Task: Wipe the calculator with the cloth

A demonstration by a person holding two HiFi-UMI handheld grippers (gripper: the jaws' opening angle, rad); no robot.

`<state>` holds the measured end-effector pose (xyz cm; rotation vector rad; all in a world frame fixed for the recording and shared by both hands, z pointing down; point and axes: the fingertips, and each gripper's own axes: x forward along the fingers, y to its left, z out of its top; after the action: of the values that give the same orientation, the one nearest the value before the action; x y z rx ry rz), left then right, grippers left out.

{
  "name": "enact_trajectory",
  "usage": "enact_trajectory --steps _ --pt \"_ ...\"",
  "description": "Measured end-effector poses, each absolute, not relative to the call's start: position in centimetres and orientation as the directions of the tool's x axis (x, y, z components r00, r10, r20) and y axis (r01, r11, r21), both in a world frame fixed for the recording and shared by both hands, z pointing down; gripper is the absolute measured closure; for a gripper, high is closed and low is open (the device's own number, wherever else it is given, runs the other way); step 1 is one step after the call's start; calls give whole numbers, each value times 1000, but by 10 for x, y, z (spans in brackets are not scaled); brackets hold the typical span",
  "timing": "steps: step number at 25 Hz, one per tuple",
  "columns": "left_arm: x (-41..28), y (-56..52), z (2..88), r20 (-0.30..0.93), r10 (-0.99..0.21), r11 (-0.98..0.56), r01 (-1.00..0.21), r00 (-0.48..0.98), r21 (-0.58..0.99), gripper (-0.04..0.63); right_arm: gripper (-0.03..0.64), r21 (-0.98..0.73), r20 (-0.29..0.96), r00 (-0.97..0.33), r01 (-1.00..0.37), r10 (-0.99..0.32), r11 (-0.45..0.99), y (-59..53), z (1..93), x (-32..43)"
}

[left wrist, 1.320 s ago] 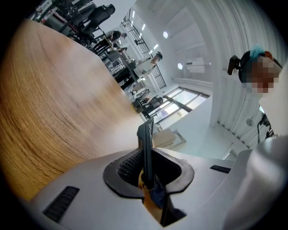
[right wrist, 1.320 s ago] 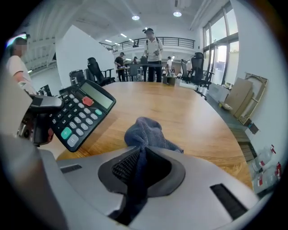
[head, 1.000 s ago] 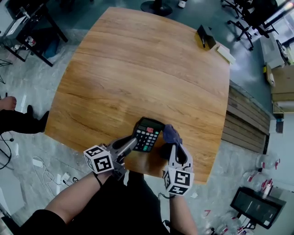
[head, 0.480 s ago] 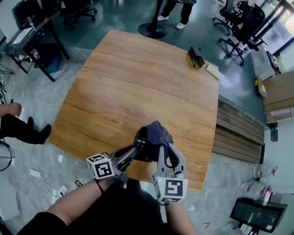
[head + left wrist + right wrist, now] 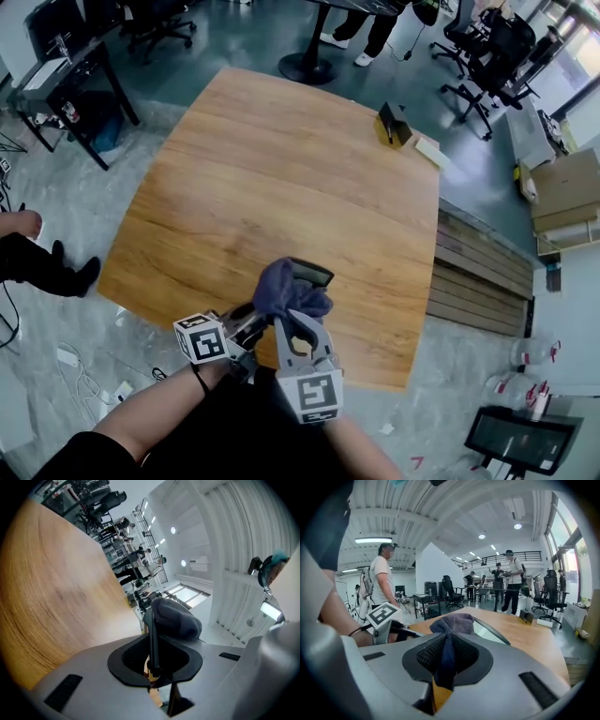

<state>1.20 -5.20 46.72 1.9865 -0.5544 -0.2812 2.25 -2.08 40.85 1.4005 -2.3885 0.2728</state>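
My left gripper (image 5: 265, 317) is shut on the near edge of the black calculator (image 5: 310, 273) and holds it just above the wooden table (image 5: 281, 159). In the left gripper view the calculator (image 5: 152, 639) shows edge-on between the jaws of my left gripper (image 5: 153, 670). A bunched purple-grey cloth (image 5: 289, 289) lies against the calculator's face and hides most of it. My right gripper (image 5: 292, 317) is shut on that cloth. In the right gripper view the cloth (image 5: 451, 634) hangs pinched in my right gripper (image 5: 446, 667), with the calculator's rim (image 5: 492, 631) right behind it.
A small dark and yellow box (image 5: 396, 125) and a white block (image 5: 432, 150) sit at the table's far right corner. Office chairs (image 5: 487, 47) and standing people (image 5: 511, 585) are beyond the table. A person's feet (image 5: 28, 248) are at the left.
The calculator has come up off the table in my left gripper. My right gripper has swung left and up, carrying the cloth from beside the calculator onto its face.
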Motion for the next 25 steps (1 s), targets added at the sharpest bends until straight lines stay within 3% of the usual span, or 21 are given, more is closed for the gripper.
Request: enact_trajectory --steps 9,21,25 --pt "14 -56 463 14 -511 -371 -235 859 898 526 578 -24 427 -487 -848 -762 529 -3 421 11" --pt "13 -41 457 -13 -498 -350 -187 867 918 526 578 47 332 -233 -964 -914 263 -61 385 116" --pt "14 -36 459 -9 -483 -355 -187 876 916 526 578 47 319 -211 -970 -924 238 -70 380 123"
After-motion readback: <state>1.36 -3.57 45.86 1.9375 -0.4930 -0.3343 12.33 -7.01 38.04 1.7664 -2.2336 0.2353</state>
